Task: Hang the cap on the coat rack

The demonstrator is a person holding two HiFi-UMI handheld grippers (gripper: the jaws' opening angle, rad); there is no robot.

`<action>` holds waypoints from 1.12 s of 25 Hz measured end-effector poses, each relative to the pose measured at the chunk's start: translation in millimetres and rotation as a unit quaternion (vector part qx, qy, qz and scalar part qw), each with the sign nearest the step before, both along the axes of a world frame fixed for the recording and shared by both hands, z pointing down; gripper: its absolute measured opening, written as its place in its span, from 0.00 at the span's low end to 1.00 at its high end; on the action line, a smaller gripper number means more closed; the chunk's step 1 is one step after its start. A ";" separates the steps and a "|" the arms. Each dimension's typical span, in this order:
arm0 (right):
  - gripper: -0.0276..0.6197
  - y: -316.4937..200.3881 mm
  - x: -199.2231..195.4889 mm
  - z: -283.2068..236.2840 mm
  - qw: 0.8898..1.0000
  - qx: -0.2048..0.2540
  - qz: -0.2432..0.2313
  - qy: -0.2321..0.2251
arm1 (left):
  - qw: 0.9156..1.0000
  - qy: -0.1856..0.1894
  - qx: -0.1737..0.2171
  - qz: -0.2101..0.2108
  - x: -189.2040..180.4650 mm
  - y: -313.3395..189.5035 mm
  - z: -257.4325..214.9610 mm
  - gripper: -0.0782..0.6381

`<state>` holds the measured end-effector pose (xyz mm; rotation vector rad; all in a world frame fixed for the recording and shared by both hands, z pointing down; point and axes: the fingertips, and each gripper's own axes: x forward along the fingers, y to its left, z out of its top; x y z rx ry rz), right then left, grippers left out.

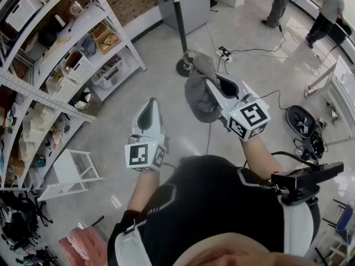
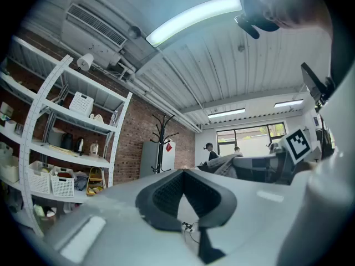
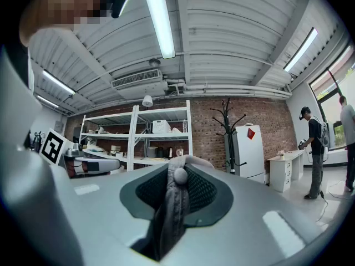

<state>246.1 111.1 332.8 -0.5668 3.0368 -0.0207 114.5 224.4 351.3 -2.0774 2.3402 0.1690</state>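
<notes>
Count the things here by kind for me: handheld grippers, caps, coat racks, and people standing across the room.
Grippers: 2, the left gripper and the right gripper
Caps: 1, the cap held by the right gripper
Coat racks: 1, the coat rack
People across the room: 2
Total: 6

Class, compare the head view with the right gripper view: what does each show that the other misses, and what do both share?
Head view only: the coat rack's round base on the floor and a power strip near it. Right gripper view only: the ceiling strip light and an air-conditioning unit. Both: the right gripper holding the grey cap in its fingers, the coat rack's pole and the white shelving.
</notes>
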 end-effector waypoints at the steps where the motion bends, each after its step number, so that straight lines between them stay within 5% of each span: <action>1: 0.17 0.7 0.3 0.5 1.000 -0.001 -0.001 0.000 | 1.000 -0.001 -0.001 -0.001 -0.3 0.1 -0.1 0.12; 28: 0.17 13.8 -38.4 5.8 1.000 -0.009 0.000 -0.007 | 1.000 0.017 0.000 0.015 -31.4 9.1 8.5 0.12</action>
